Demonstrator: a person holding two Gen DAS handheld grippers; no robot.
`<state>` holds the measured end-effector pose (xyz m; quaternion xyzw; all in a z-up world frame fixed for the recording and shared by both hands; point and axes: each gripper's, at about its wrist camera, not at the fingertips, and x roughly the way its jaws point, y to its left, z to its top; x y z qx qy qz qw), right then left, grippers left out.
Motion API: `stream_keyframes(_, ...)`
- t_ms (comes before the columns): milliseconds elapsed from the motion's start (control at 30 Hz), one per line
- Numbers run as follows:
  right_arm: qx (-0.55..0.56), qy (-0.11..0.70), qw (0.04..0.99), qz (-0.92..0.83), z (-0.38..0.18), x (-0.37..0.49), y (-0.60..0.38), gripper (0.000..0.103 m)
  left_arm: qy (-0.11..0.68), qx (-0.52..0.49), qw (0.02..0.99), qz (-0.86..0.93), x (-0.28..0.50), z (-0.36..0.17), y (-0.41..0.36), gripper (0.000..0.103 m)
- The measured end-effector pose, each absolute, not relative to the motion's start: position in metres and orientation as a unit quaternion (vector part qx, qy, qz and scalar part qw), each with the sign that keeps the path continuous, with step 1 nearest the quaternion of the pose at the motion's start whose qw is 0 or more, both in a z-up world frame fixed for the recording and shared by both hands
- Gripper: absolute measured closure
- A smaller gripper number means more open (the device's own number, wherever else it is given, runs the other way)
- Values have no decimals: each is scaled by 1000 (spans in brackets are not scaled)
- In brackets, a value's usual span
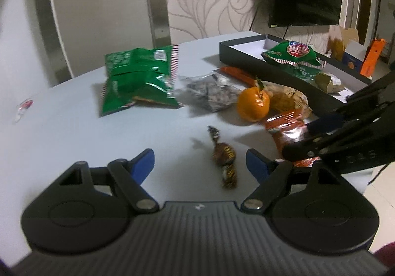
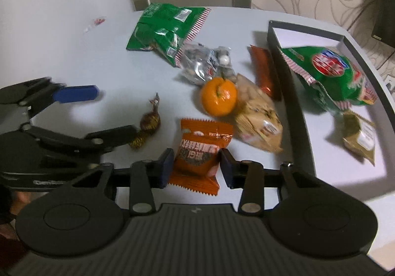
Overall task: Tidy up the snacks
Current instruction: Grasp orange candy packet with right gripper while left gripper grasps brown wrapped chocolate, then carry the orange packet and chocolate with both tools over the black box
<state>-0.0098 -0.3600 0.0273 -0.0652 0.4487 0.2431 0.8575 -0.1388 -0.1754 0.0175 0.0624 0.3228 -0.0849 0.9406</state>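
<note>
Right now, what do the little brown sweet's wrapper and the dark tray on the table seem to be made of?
The sweet looks wrapped in shiny foil or film: it glints and both ends are twisted. The tray looks like matte dark cardboard with a white lining, judging by its thin straight walls; plastic cannot be ruled out.

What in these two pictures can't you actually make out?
- Orange packet, right wrist view: whether the right gripper presses it; the packet bulges over the pads.
- Left wrist view: the right gripper covers that packet's lower half.
- Packet labels: blurred in both views.
- Box: near end cut off by the right wrist view's edge.
- Small wrapper far left: too small to identify.
</note>
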Motion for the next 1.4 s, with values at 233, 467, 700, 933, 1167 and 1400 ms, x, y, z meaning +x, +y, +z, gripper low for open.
stream_keyframes(233, -59, 452, 857, 241, 26, -12, -375, 57, 343, 35, 934, -92, -121, 7, -182, 41)
stream_keyframes(467, -65, 450, 857, 243, 25, -12, -377, 57, 345, 40, 933, -95, -117, 5, -187, 62)
stream_keyframes(700, -66, 447, 860, 239, 25, -13, -374, 56, 347, 49, 932, -94, -120, 6, -189, 76)
stream_keyframes(933, -91, 442, 857, 249, 24, -16, -367, 59, 351, 56, 930, -91, -121, 7, -187, 77)
stream_keyframes(1167, -91, 439, 855, 263, 28, -24, -359, 60, 355, 50, 932, -61, -121, 9, -175, 77)
stream_keyframes(1400, -85, 428, 857, 273, 38, -30, -352, 60, 354, 41, 934, -36, -120, 12, -159, 77)
